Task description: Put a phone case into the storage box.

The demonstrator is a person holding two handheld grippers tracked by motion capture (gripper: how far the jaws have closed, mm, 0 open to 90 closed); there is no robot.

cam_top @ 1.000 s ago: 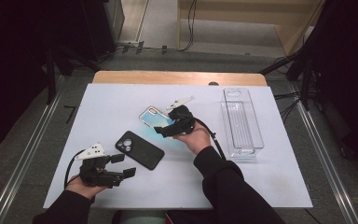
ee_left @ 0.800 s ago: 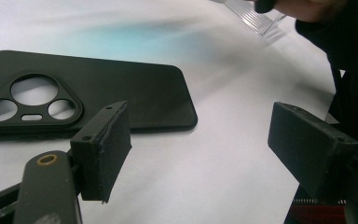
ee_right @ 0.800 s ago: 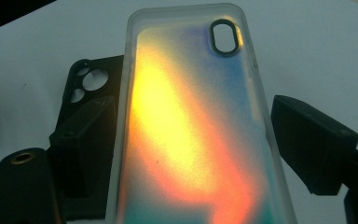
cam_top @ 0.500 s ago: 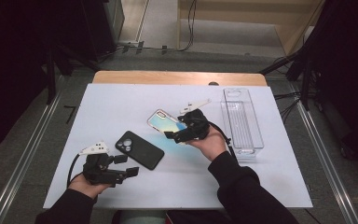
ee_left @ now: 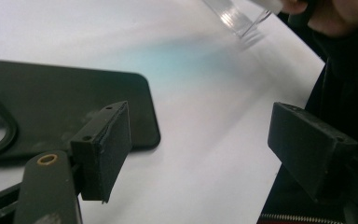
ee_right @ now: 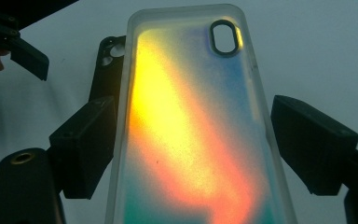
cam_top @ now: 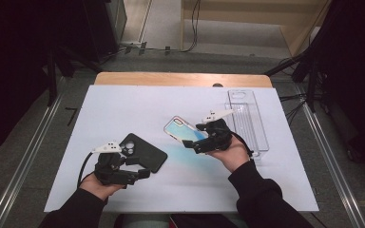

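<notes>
On the white table sheet [cam_top: 138, 109], a clear plastic oblong tray [cam_top: 247, 121] lies just beyond the right gripper [cam_top: 196, 141], on its outer side. A black phone case with a camera cut-out [cam_top: 140, 152] lies flat just in front of the left gripper [cam_top: 140, 167]. In the left gripper view its near corner sits beside one jaw, not between the two. The left gripper's jaws stand wide apart and hold nothing.

The iridescent translucent phone case [ee_right: 191, 126] lies between the right gripper's jaws. One jaw seems to touch its edge and the other stands a little off, so I cannot tell if it is clamped. Its long axis runs straight away from this gripper, with the oval camera hole [ee_right: 224, 37] at the far end. In the high view the case [cam_top: 184, 130] appears tilted, its far end pointing up-left toward the table's middle.
</notes>
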